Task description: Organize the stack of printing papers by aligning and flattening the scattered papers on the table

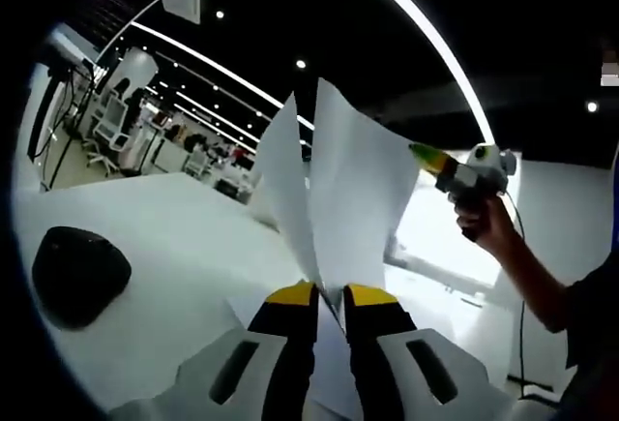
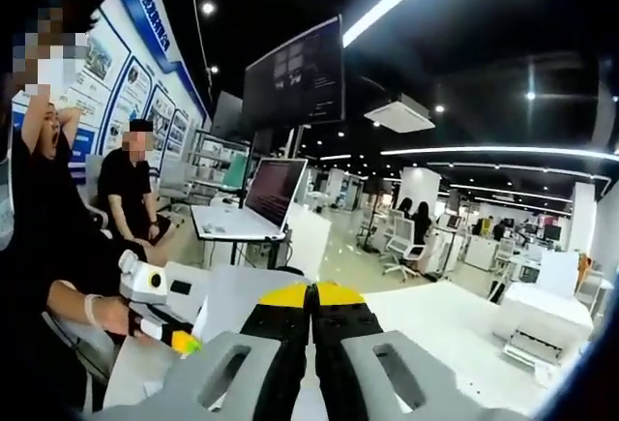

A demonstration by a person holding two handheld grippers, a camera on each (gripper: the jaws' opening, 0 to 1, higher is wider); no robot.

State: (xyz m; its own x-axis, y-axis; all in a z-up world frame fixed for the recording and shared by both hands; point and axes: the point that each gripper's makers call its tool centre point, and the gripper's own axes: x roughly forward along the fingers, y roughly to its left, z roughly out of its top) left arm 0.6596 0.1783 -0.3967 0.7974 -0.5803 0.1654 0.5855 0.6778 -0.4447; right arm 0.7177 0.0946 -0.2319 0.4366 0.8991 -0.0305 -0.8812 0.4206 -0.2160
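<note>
In the left gripper view, the left hand-held gripper [image 1: 330, 295] is clenched on the papers [image 1: 338, 189], which are held upright above the white tabletop [image 1: 184, 227]. A black object [image 1: 77, 274] is seen on the tabletop. In the right gripper view, the right hand-held gripper [image 2: 311, 295] is pressed closed on nothing visible. A laptop [image 2: 259, 200] is located beyond.

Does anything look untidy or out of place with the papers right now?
Yes. The paper sheets pinched in the left gripper stand upright and splay apart in a V, not aligned or flat on the white table.
</note>
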